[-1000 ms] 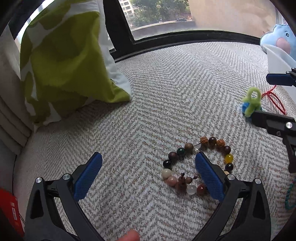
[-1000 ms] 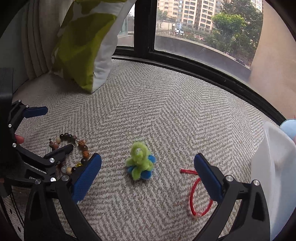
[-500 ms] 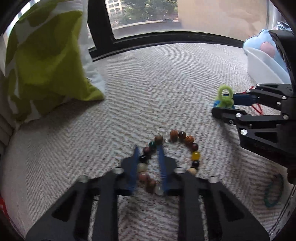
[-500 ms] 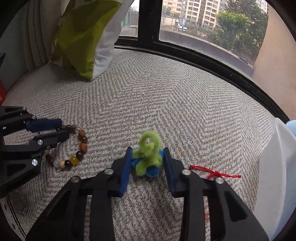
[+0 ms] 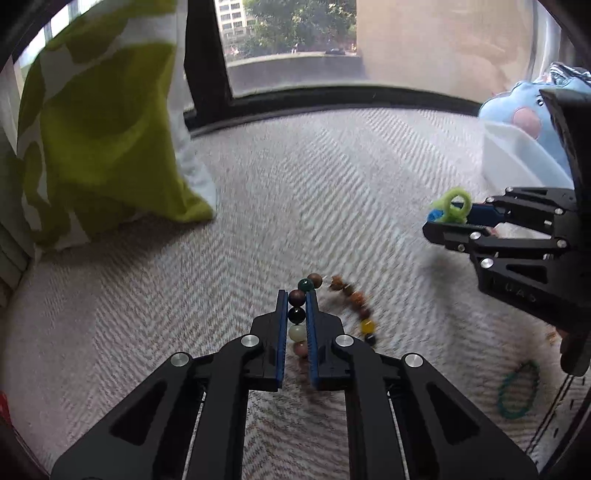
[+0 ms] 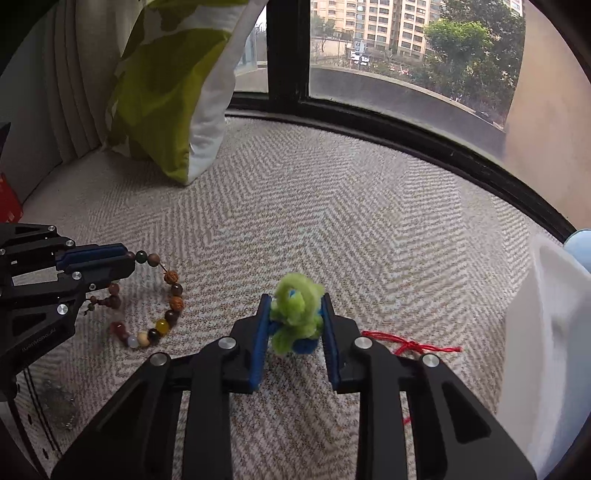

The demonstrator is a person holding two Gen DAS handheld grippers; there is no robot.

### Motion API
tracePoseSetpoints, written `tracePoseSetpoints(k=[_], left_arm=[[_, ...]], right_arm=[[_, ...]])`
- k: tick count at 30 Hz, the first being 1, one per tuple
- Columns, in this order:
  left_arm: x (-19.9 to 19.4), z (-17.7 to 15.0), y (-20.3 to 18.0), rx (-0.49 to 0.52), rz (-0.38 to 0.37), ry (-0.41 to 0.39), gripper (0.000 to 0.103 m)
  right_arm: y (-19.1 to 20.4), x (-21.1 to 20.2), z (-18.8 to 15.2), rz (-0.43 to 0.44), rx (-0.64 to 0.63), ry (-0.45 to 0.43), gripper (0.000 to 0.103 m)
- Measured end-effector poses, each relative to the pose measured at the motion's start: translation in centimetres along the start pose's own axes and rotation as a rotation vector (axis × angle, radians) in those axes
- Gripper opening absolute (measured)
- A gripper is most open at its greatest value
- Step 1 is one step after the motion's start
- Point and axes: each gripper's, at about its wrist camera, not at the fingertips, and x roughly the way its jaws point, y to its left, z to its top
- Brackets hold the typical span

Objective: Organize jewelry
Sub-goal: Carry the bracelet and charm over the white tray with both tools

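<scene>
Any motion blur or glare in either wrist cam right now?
Left wrist view: the bead bracelet smears where it trails right of the left hand-held gripper; hazy window glare top right. Right wrist view: sharper, the green pipe-cleaner charm only slightly soft; strong fisheye curvature in both.

Home window seat, herringbone cushion, green pillow, plush toy, apartment blocks outside
</scene>
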Motion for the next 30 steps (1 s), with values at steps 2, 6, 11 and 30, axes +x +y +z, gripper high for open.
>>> tracePoseSetpoints(k=[2, 6, 11, 30], left_arm=[[-1.6, 1.0, -1.0, 0.012, -0.011, -0.025, 0.01], [-4.7, 3.6, -3.8, 0.031, -0.046, -0.074, 0.01], [-7.7, 7.1, -9.5, 0.058, -0.12, -0.146, 0.01], [-4.3, 10.0, -28.3, 0.185, -0.267, -0.082, 0.01]], right_arm=[[-0.4, -1.6, 0.1, 0.002, 0.013, -0.016, 0.027], [-1.9, -6.1, 0.1, -0.005, 0.046, -0.056, 0.027], [-5.8, -12.4, -1.0, -0.079, 0.087, -0.095, 0.027], [-18.0, -18.9, -9.1, -0.243, 0.241, -0.058, 0.028]])
